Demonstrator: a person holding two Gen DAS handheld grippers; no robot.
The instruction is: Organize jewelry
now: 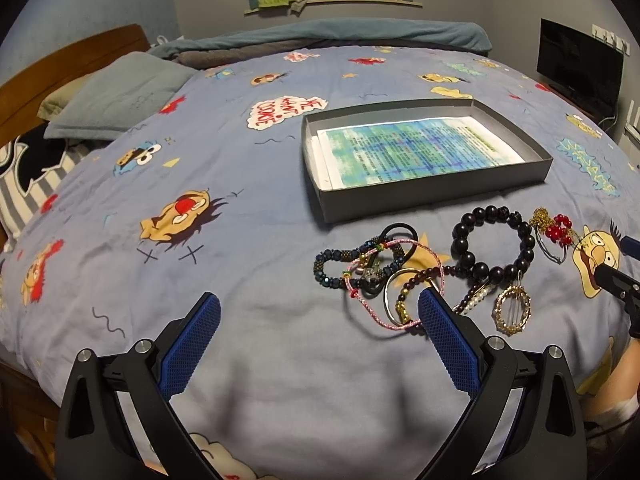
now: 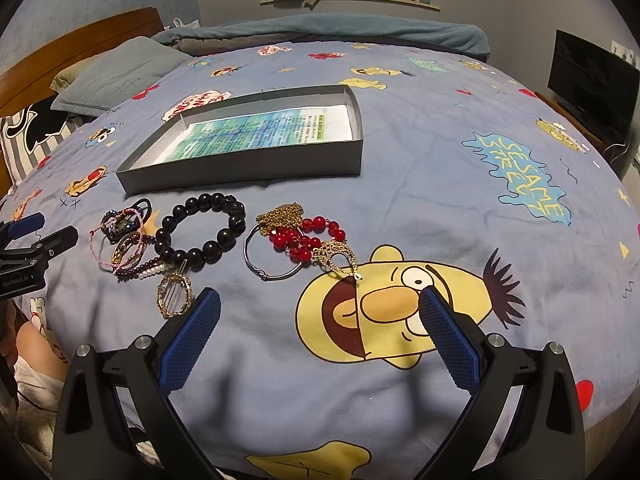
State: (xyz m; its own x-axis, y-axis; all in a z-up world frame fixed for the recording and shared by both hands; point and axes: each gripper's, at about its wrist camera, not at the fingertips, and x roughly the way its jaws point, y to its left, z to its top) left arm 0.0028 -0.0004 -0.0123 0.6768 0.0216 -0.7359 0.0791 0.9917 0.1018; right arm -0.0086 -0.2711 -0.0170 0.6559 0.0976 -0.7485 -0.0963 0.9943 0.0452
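Note:
A heap of jewelry lies on the blue cartoon bedspread in front of a shallow grey box (image 1: 436, 196) (image 2: 248, 172) lined with printed paper. A black bead bracelet (image 1: 493, 242) (image 2: 200, 231), a pink cord bracelet (image 1: 394, 280) (image 2: 114, 246), a gold oval hoop (image 1: 513, 310) (image 2: 173, 294), red beads (image 1: 558, 232) (image 2: 306, 236) with a gold chain (image 2: 280, 216) and a silver bangle (image 2: 272, 264) all rest loose. My left gripper (image 1: 320, 308) hovers open just left of the heap, its right finger over the bangles. My right gripper (image 2: 320, 304) is open and empty, near the red beads.
Grey pillows (image 1: 116, 96) and a wooden headboard (image 1: 60, 64) sit at the left. A folded teal blanket (image 1: 340, 34) runs along the far side of the bed. A dark screen (image 2: 592, 80) stands at the right. A person's knee (image 2: 32, 344) shows at the bed's near edge.

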